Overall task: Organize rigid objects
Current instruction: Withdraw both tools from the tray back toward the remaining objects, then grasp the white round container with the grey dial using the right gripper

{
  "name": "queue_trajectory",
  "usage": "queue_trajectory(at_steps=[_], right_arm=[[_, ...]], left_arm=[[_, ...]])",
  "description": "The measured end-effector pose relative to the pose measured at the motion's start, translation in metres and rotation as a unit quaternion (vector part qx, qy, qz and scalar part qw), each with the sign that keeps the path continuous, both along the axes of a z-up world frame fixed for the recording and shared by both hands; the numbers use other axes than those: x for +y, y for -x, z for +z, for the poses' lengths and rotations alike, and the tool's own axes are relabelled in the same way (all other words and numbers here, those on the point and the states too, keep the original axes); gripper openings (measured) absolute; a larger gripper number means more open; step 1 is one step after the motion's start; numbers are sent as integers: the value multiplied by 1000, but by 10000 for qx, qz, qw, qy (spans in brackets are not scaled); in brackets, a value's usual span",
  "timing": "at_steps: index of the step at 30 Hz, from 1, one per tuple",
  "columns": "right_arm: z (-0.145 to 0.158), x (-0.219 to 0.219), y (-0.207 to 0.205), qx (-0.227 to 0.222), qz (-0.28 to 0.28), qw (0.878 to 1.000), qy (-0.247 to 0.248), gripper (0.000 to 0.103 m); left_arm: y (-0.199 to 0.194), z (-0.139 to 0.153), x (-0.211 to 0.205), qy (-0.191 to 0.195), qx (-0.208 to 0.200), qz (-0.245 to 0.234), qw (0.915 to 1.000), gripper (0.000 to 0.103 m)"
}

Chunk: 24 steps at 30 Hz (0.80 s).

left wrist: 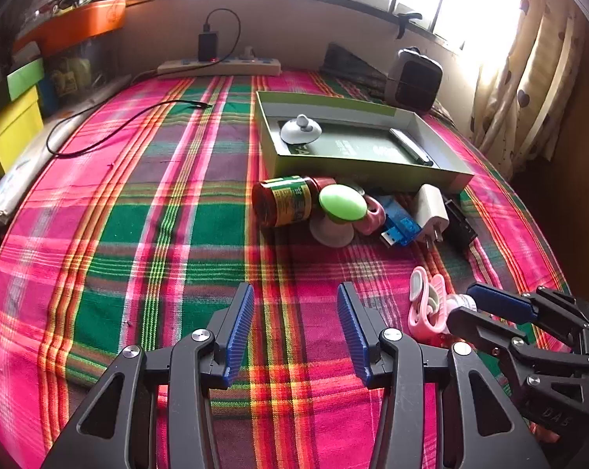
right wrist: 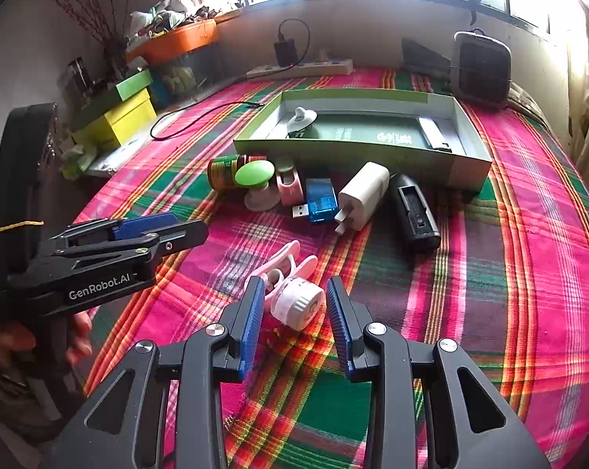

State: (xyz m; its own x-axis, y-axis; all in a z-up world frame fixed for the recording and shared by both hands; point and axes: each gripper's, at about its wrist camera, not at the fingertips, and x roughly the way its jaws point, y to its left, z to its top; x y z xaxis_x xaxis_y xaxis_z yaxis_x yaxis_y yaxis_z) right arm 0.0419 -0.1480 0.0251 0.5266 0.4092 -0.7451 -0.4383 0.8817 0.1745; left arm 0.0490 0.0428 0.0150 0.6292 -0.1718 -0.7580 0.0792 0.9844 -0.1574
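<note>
right gripper: black two-finger gripper with blue ribbed pads (right wrist: pixel 294 316), lowest and closest of everything, jaws a bit apart with a small white round-capped plastic piece (right wrist: pixel 297 301) sitting right between them. Pads look like they flank it but I can't tell if they're actually pressing yet, so I'd call it not gripped.

pink clip: a pale pink plastic clip (right wrist: pixel 282 264) lies touching that white piece, just behind it on the pink-and-green plaid cloth (right wrist: pixel 490 312).

left gripper: same black-and-blue build (left wrist: pixel 294 324), held in a hand (right wrist: pixel 28 344), jaws spread wide with only cloth between them. Empty.

step in hand: looks to me like the pick-up of the white piece, with the right side doing the work and the left just waiting beside it.

middle pile: brown jar with a yellow-green label (left wrist: pixel 284 201) on its side, green-topped white suction knob (left wrist: pixel 339 211), blue see-through USB stick (right wrist: pixel 320 205), white wall charger plug (right wrist: pixel 363 195), black oblong device (right wrist: pixel 415 215), all bunched near the box front.

far: shallow green cardboard box (left wrist: pixel 372 174), already holding a white suction hook (left wrist: pixel 301 131) and a dark pen-like stick (left wrist: pixel 410 146).

next move: my guess, squeeze square on the cap without snagging the clip, lift, carry over the pile to the box.
</note>
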Motion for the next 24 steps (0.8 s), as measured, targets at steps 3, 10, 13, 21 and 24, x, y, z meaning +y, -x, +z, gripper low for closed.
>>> queue_trajectory(at_steps=[3,10,13,21,24], right_arm=[[-2,1,0,-8,-60,10000,69,34],[-6,-7,-3,13,-330,9991,279,34],[-10,-10,-6,98,-328,9991,243,34],[-13,-8,-7,16,-239,9991,336,34],[-14,-9,-6,-40,-222,9990,375,34]], left_arm=[[1,-2,0,7,14,-31,10000,44],[4,-3,0,79,19,-88,9999,44],[5,-2,-3,91,22,-148,9998,44],[6,-1,-11,112,53,-263,9996,44],[6,-1,-14,133,70,-323,9994,44]])
